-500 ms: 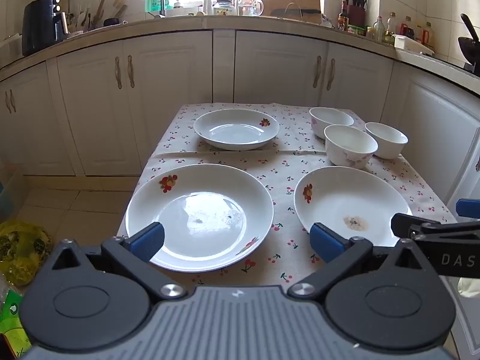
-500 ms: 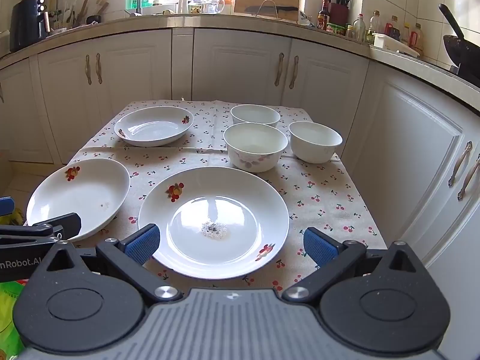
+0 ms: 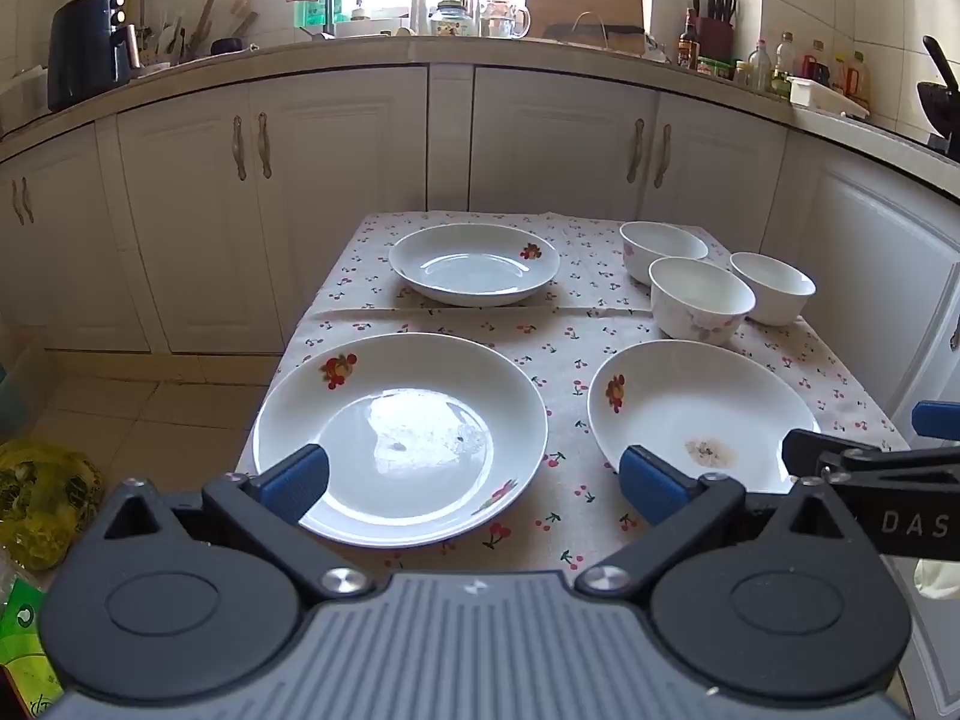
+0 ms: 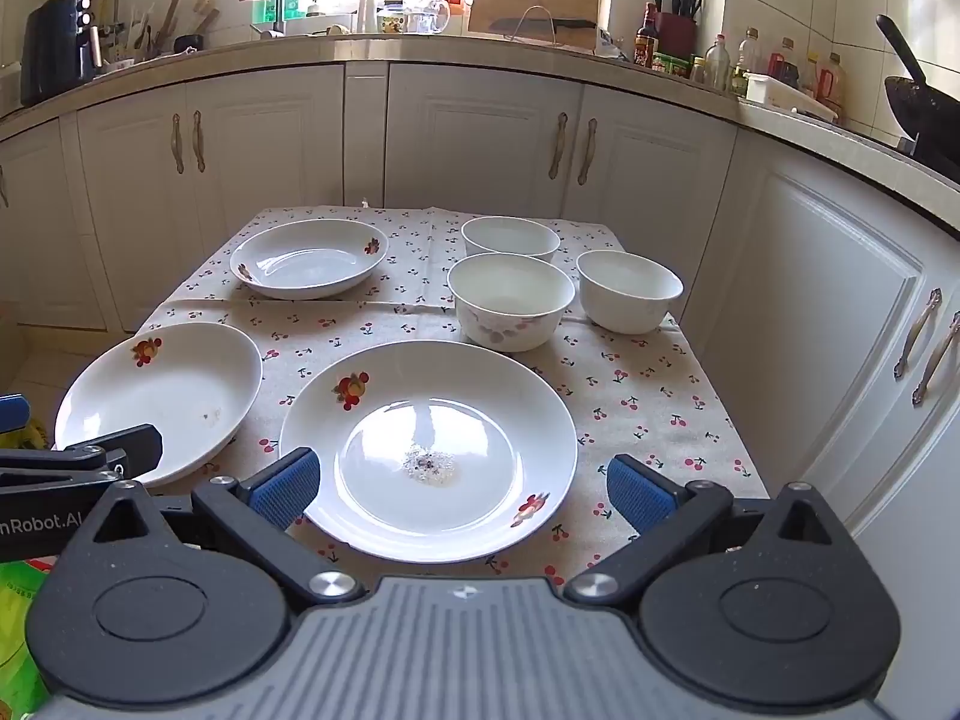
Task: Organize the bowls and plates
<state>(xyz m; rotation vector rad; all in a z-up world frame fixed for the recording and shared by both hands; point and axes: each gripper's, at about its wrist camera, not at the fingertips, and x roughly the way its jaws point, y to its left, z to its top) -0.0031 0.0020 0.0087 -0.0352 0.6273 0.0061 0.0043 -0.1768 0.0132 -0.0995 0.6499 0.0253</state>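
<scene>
Three white plates with fruit prints lie on the cherry-print tablecloth: a near left plate, a near right plate and a far plate. Three white bowls stand at the far right. In the right wrist view the near right plate lies in front of my fingers, the left plate beside it, the bowls behind. My left gripper is open and empty above the table's near edge. My right gripper is open and empty over its plate's near rim.
White kitchen cabinets wrap around behind and to the right of the table. A yellow bag lies on the floor at the left. The counter holds an air fryer, bottles and a wok.
</scene>
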